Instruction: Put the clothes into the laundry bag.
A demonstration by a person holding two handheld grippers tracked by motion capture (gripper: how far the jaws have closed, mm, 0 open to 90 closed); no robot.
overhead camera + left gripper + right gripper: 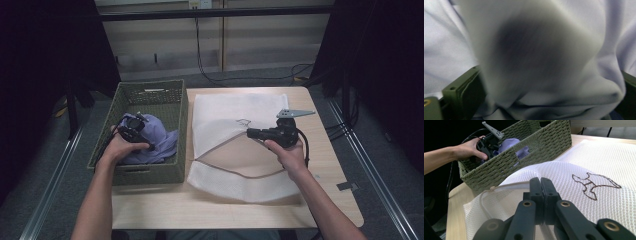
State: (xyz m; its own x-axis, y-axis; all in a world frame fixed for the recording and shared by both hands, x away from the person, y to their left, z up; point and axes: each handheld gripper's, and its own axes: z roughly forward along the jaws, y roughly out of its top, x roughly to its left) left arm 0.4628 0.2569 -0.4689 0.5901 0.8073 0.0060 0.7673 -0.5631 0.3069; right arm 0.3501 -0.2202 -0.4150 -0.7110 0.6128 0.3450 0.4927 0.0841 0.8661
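Lilac cloth (155, 137) lies bunched in the green basket (150, 89), at the left of the table (320, 150). Left gripper (134, 126) is down in the basket on the cloth's left part. In the left gripper view the jaws stand wide apart at the frame edges with cloth (549, 62) bulging between them; can't see the pads pressing it, so released, not grasping. Left hand (120, 147) is inside the basket's near left part.

White mesh bag (235, 112) lies flat just right of the basket, touching or nearly touching its side. The bag's mouth is open, the top layer lifted. Right gripper (251, 133) is clenched on the bag's opening edge (524, 185), jaws together in the right gripper view. Brown embroidered mark (594, 183) sits on the bag's top layer, far of the gripper. Right hand (289, 150) is over the bag's right part.
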